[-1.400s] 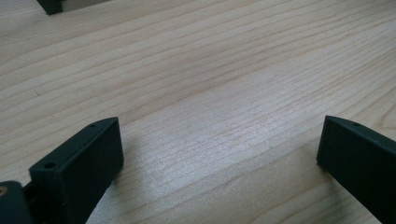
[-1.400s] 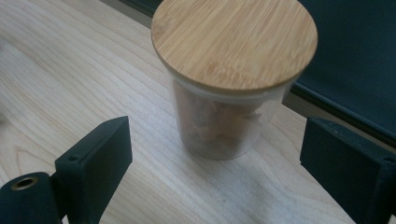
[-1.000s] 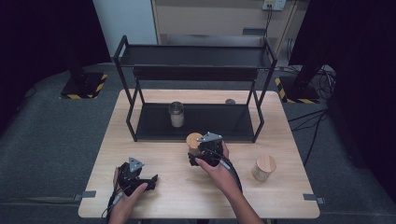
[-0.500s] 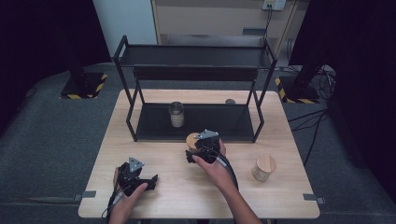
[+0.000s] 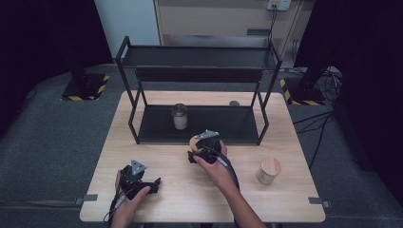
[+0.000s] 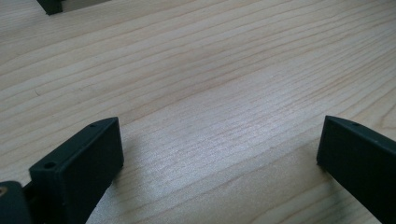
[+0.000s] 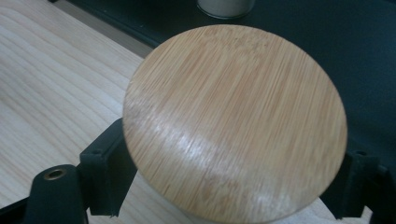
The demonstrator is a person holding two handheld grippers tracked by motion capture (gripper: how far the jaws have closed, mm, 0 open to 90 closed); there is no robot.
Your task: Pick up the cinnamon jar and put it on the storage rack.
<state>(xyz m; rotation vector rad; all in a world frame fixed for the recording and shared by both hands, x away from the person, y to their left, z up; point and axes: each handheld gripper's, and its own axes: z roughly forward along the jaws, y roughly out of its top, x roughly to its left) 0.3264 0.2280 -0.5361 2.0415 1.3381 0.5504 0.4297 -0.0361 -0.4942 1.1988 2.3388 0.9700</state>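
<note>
Right tongs (image 5: pixel 196 148): held in the person's right hand (image 5: pixel 214 164) near the middle of the bench, just in front of the black rack's lower shelf. In the right gripper view the two black jaws sit against either side of a jar with a round bamboo lid (image 7: pixel 236 123), closed on it below the lid.
Left tongs (image 5: pixel 151 184): held in the left hand (image 5: pixel 124 202) at the near left of the bench (image 5: pixel 157 161). In the left gripper view the jaws stand wide apart with nothing between them, only bare wood grain underneath.
Held jar: at the front edge of the rack, its lid (image 5: pixel 194 141) just showing past the right tongs in the high view.
Second lidded jar (image 5: pixel 268 171): upright on the bench at the near right, well apart from both tongs.
Glass jar (image 5: pixel 179 116): upright on the rack's lower shelf, left of centre, with a dark top and pale contents.
Rack (image 5: pixel 197 59): black two-tier metal frame across the far half of the bench.
Small dark round thing (image 5: pixel 234 103): on the bench behind the rack; too small to tell what it is.
</note>
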